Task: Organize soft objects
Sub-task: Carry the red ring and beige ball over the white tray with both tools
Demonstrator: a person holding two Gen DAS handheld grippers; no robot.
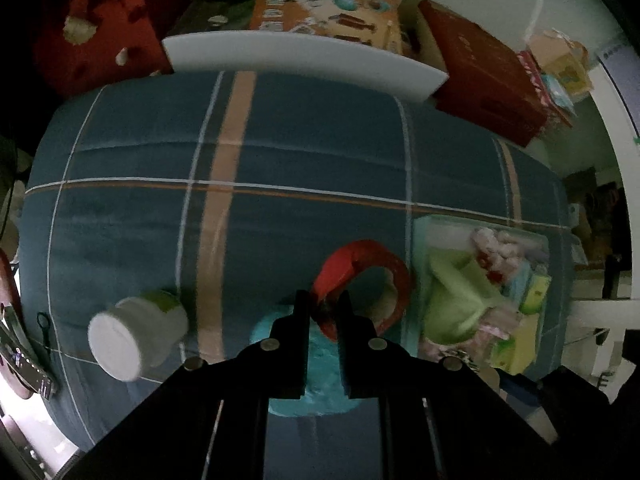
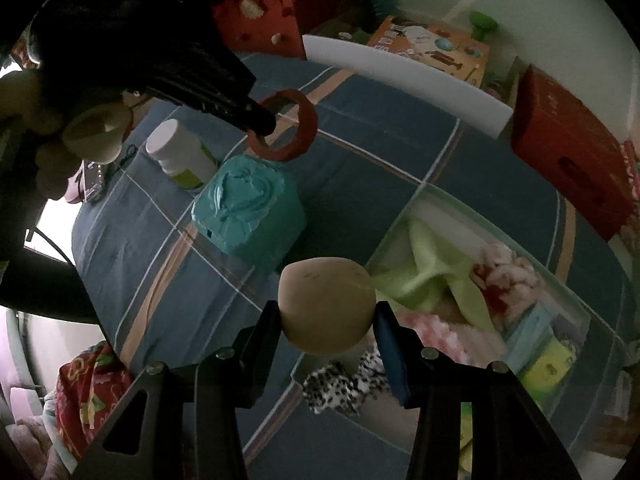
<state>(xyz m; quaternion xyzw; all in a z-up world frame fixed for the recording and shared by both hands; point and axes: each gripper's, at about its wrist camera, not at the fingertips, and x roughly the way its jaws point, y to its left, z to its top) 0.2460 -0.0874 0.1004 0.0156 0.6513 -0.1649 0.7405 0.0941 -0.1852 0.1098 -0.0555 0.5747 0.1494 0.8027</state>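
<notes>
Left gripper (image 1: 323, 307) jaws pinch the red ring (image 1: 366, 280). Right gripper (image 2: 326, 312) jaws clamp the beige ball (image 2: 326, 306), just beside the clear bin (image 2: 460, 208).

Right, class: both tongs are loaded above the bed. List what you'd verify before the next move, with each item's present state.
1. Left tongs shut on red ring: ok.
2. Right tongs shut on tan ball: ok.
3. Clear bin open on top: ok.
4. Free space inside bin: cannot tell, cloth fills much of it.
5. Ball over the bin: not ok, it sits at the near edge.
6. Teal box apart from the ring: ok.
</notes>
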